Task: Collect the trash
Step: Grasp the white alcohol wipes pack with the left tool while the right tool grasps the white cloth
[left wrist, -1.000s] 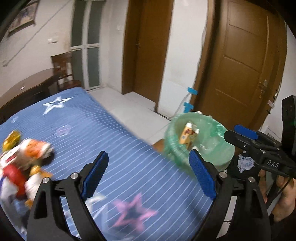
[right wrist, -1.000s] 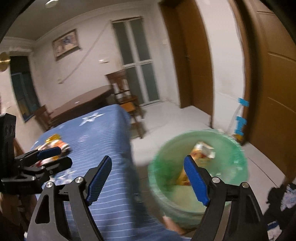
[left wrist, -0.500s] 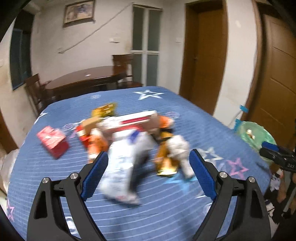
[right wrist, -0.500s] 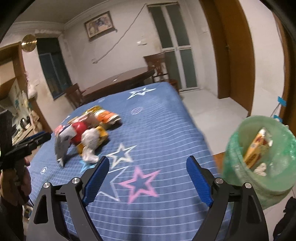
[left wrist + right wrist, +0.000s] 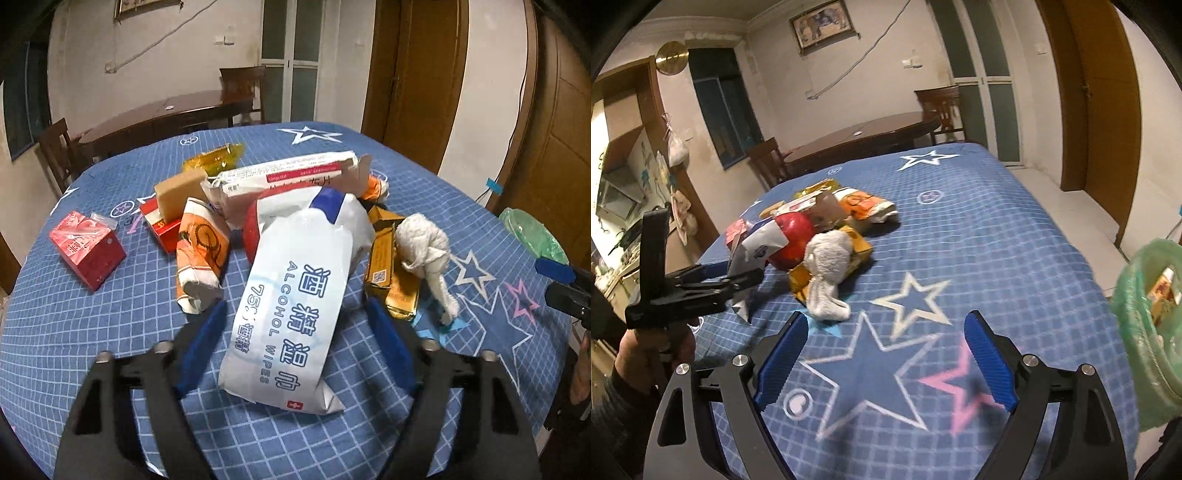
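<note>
Lettering on the white plastic wipes packet (image 5: 295,295) reads "ALCOHOL WIPES" and "75%" beside large blue Chinese characters, with a small red cross patch at its near corner. The packet lies on the blue star-patterned tablecloth (image 5: 74,332), its long axis running from the near edge of the table back towards the heap, printed face up, far end propped on a round red object (image 5: 792,240). The left gripper (image 5: 295,343) has its blue-padded jaws spread wide, one on each side of the packet's near end, not pressing it.

Behind it a long white carton with a red stripe (image 5: 284,177) lies crosswise, its print too small to read. An orange-and-white crumpled wrapper (image 5: 199,254) sits to the left, a red box with white Chinese characters (image 5: 86,247) farther left, a tan block (image 5: 181,192) on a red-and-yellow pack (image 5: 162,225), and a yellow foil pouch (image 5: 216,158) at the back. To the right lie gold foil packets with a small code label (image 5: 384,258) and a wad of white tissue (image 5: 424,243) touching them.

Over bare cloth, the right gripper (image 5: 886,362) is held with jaws apart, gripping nothing. A bin lined with a green plastic bag (image 5: 1145,325) stands off the table's right edge, with packaging inside.
</note>
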The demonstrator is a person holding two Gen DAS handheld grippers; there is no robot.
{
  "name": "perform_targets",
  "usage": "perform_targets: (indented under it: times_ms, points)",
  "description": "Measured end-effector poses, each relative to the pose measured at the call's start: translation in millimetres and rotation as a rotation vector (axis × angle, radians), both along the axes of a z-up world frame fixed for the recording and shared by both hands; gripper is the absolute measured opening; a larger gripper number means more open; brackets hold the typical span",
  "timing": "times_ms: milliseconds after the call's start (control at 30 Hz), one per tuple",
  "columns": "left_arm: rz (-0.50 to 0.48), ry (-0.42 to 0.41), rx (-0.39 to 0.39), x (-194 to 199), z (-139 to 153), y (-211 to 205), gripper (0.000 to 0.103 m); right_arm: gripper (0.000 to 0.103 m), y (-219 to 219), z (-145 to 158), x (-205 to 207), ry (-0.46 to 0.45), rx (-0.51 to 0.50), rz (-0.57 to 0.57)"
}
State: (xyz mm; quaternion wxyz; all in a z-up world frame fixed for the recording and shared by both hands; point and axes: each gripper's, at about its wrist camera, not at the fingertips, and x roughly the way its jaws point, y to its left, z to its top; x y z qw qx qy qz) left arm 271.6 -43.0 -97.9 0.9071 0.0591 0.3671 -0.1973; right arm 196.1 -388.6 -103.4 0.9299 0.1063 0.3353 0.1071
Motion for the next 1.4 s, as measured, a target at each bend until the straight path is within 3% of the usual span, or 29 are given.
perform_targets:
  times_ms: [67, 133, 367, 700, 933, 1200, 1400]
  points:
    - [0.008, 0.001, 0.006, 0.6, -1.7, -0.1, 0.053, 0.087, 10.4, 0.4, 11.8, 0.005, -0.002, 0.022]
    - [0.008, 0.011, -0.002, 1.9, -2.9, 1.3, 0.045, 0.087, 23.4, -0.8, 24.4, 0.011, -0.010, 0.045]
    - [0.010, 0.030, -0.017, 5.3, -5.1, 3.0, 0.041, 0.081, 64.2, -9.7, 76.8, 0.061, -0.054, 0.096]
    - [0.009, 0.040, -0.033, 7.3, -5.4, 4.5, 0.040, 0.051, 89.0, -16.5, 114.8, 0.129, -0.145, 0.090]
    - [0.028, 0.036, -0.037, 4.9, -4.5, 7.0, 0.038, 0.034, 92.7, -21.4, 113.2, 0.112, -0.156, 0.073]
    - [0.073, 0.019, -0.062, -12.3, 0.5, 22.1, 0.038, 0.033, 95.4, -9.5, 73.8, 0.015, -0.148, 0.062]
    - [0.139, -0.057, -0.082, -45.8, 16.1, 35.5, 0.038, 0.034, 104.5, 3.7, 38.8, -0.071, -0.161, 0.050]
